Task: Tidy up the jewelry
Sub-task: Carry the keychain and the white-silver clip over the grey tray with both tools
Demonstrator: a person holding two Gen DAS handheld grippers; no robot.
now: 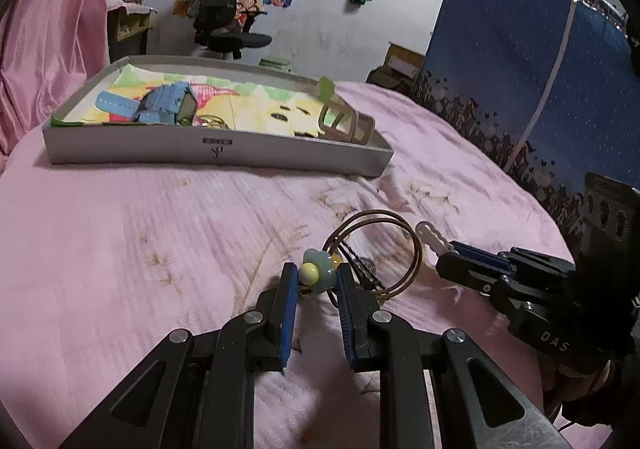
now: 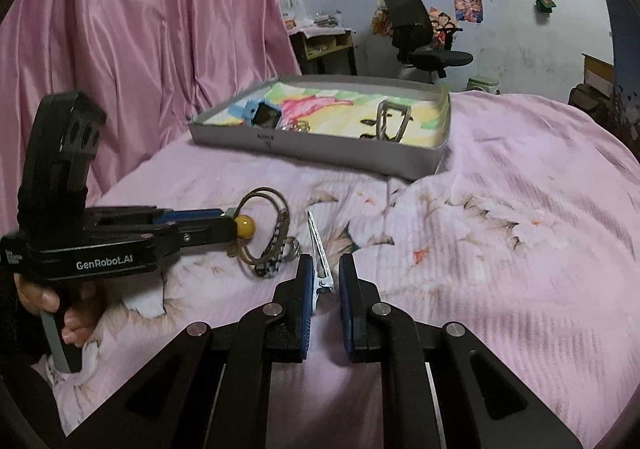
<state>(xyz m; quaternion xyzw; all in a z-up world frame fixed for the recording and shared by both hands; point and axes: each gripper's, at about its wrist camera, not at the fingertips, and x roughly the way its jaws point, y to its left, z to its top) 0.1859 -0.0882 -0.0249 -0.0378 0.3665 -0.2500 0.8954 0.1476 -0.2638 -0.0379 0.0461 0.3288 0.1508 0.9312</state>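
Note:
On the pink bedspread lie thin brown bangles point(image 1: 384, 249) tangled with a dark chain point(image 1: 362, 269). My left gripper point(image 1: 318, 275) has its jaws close around a pale blue flower hair tie point(image 1: 316, 271) with a yellow centre; it touches both pads. In the right wrist view the left gripper point(image 2: 224, 223) holds the yellow bead point(image 2: 245, 226) at its tips. My right gripper point(image 2: 326, 275) has its jaws around a silver metal hair clip point(image 2: 320, 253), which also shows in the left wrist view point(image 1: 432, 237). A grey box tray point(image 1: 224, 153) holds other pieces.
The tray point(image 2: 320, 153) stands further back and holds a blue watch point(image 1: 168, 103), a tan claw clip point(image 1: 346, 121) and a small ring on a colourful cloth. A pink curtain point(image 2: 140, 29) hangs left. A blue wardrobe point(image 1: 520, 69) stands right.

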